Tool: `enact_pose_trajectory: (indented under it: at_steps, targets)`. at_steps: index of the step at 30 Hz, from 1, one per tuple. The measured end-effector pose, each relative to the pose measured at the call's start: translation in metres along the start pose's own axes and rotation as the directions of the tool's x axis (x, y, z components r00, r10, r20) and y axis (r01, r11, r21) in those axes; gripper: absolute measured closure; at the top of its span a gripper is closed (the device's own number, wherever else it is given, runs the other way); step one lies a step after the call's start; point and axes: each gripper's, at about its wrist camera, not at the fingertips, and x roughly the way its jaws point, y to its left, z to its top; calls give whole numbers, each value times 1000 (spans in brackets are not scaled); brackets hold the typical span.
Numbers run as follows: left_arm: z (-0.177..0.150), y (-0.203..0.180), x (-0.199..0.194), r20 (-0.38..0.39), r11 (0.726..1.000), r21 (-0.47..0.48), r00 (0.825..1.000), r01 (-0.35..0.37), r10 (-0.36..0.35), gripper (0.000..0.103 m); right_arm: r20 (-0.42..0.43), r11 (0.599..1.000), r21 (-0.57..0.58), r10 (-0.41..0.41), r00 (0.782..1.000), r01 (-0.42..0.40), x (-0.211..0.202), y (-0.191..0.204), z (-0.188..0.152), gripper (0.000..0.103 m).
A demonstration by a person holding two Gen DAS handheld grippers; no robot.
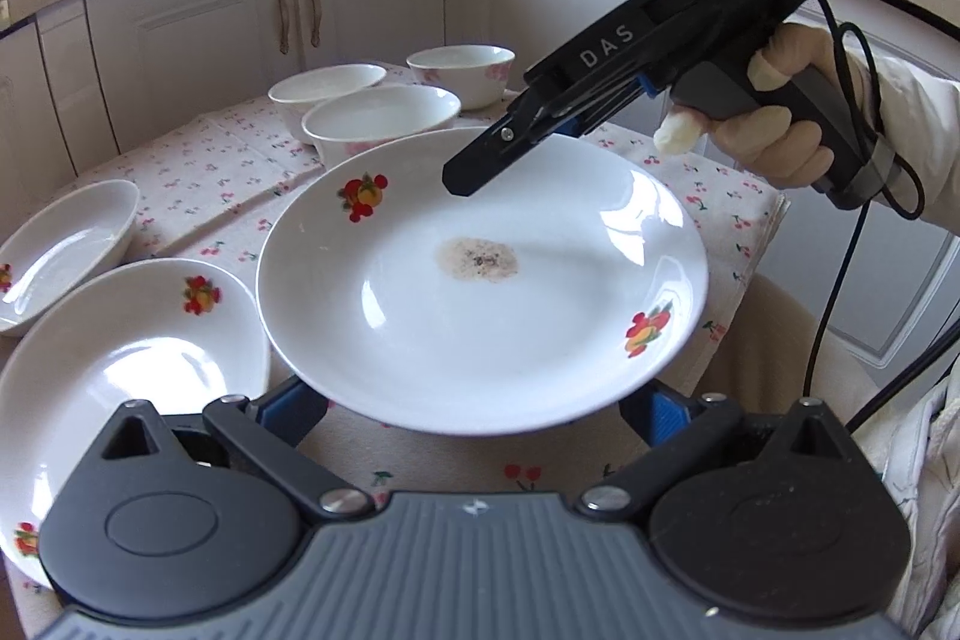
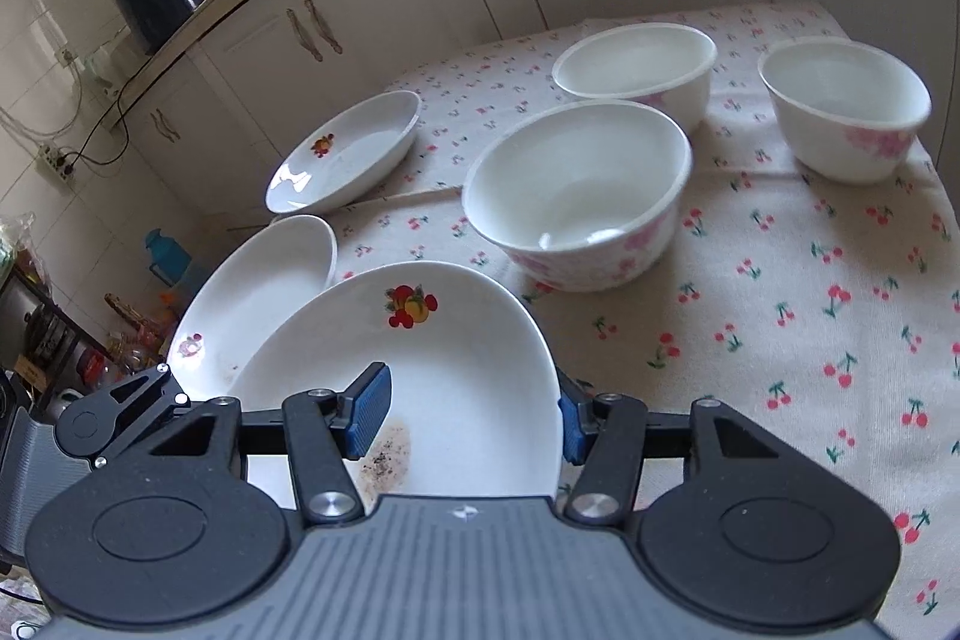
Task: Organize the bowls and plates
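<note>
Three bowls (image 2: 579, 196) crowd the upper centre and right of the right wrist frame, blocking the far side of the cloth-covered table (image 2: 810, 340). Open cloth lies at lower right. Two plates (image 2: 345, 151) close off the left; the stained plate (image 1: 480, 280) fills the left wrist frame's centre.

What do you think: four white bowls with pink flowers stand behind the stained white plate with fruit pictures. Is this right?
Not quite: three white bowls with pink flowers stand there, not four. The right wrist view shows all three on the cloth behind the stained white plate with fruit pictures.
</note>
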Motion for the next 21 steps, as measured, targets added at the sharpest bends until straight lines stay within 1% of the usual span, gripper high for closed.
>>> enact_pose_trajectory:
  at_steps: [4, 10, 16, 21]
  targets:
    - [0, 9, -12, 7, 1000, -7, 1000, -11, 11, 1, 5, 999, -36, -3, 1000, 3, 0, 17, 9, 42]
    - [-3, 29, -34, 19, 999, -28, 999, -47, 47, 1, 2, 997, -74, 16, 1000, -16, 12, 43, 26, 42]
    - [-11, 54, -52, 17, 994, -48, 995, -102, 103, 1, -7, 991, -122, 46, 999, -47, 34, 73, 43, 42]
    - [-21, 75, -58, 5, 989, -70, 992, -128, 129, 1, -30, 987, -145, 62, 998, -65, 61, 93, 54, 42]
